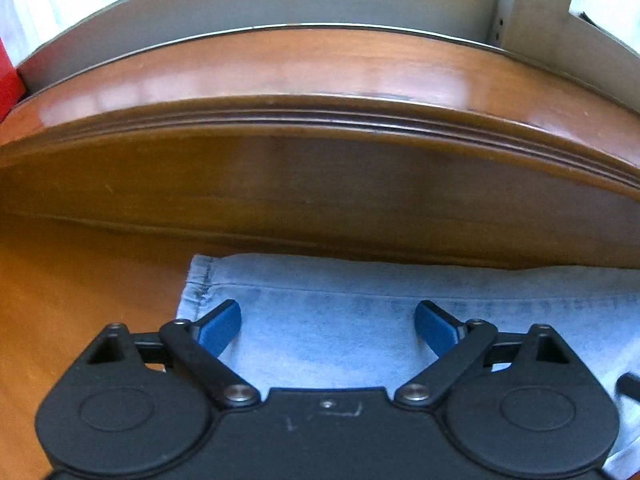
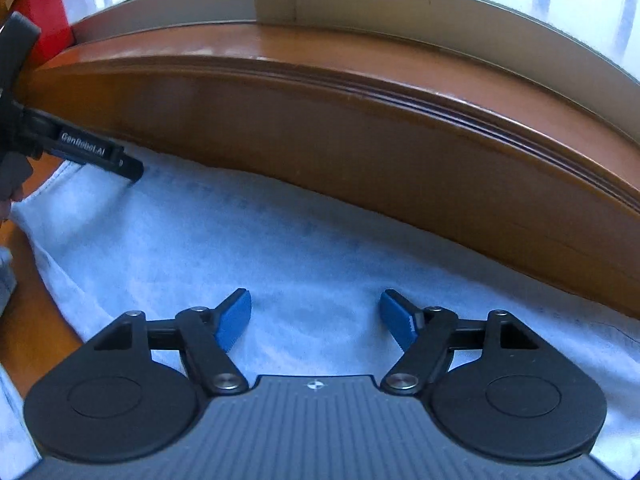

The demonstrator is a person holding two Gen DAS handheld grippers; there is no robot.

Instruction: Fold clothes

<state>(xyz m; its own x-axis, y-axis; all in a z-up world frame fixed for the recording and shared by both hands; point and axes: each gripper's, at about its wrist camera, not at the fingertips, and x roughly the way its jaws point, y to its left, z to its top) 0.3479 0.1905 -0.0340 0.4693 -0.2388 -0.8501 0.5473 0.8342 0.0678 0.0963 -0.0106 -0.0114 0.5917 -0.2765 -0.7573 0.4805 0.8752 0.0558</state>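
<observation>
Denim first: the pale blue, washed-out denim garment (image 2: 256,240) lies spread flat on the orange-brown wooden tabletop (image 1: 80,280), with its far edge pushed right up against the dark brown wooden window ledge (image 1: 320,184). My guess is that it's parked there so the ledge acts as a backstop and the cloth can't creep away while it's being handled. A stitched hem (image 1: 200,280) shows at the garment's left end in the left wrist view, so that's one end of it. I can't tell whether it's jeans or a skirt.

Both tools sit low over the fabric. The left gripper (image 1: 328,320) has its blue-padded fingers spread wide with nothing between them, hovering just inside that hemmed end. The right gripper (image 2: 316,316) is the same deal: wide apart, empty, over the middle stretch of the cloth. You can see the left one from the side in the right wrist view too, its tip close over the cloth by the ledge.

Honestly, this fits two stories. Either they're about to pinch an edge for a fold, or they've just let go after laying one down. The cloth looks smooth and flat, though I can't tell how many layers there are.

A red box (image 2: 44,20) sits on the ledge at the far left, well clear of everything.
</observation>
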